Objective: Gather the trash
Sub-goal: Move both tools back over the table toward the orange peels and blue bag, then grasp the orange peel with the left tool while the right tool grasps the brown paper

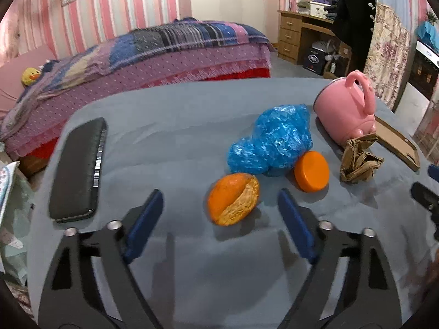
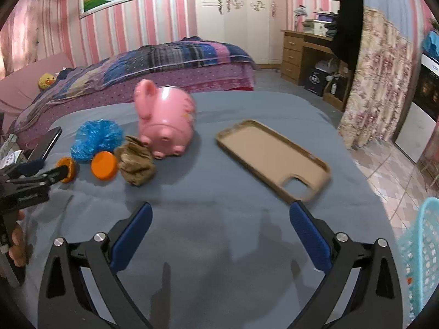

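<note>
Trash lies scattered on the grey-covered bench (image 1: 170,115): one orange peel (image 1: 233,202), one orange cap (image 1: 311,171), one crumpled blue plastic bag (image 1: 271,139) and one wad of brown paper (image 1: 358,161) (all clustered near the one pink piggy bank (image 2: 167,120)). One phone (image 1: 78,168) and one phone case (image 2: 271,157) lie apart. Left gripper (image 1: 219,205) and right gripper (image 2: 221,219) both hover with fingers spread, holding nothing.

Home bedroom: bed (image 1: 153,54) w/ blanket, desk (image 2: 307,52), pink-striped walls (image 2: 170,19).

Left wrist view low over the grey-clothed desk (image 1: 170,126), close, pink plastic piggy bank (image 1: 344,112) far right, right wrist view further right, same piggy bank (image 2: 167,118) left of centre, both facing the bed (image 2: 170,63)
</note>
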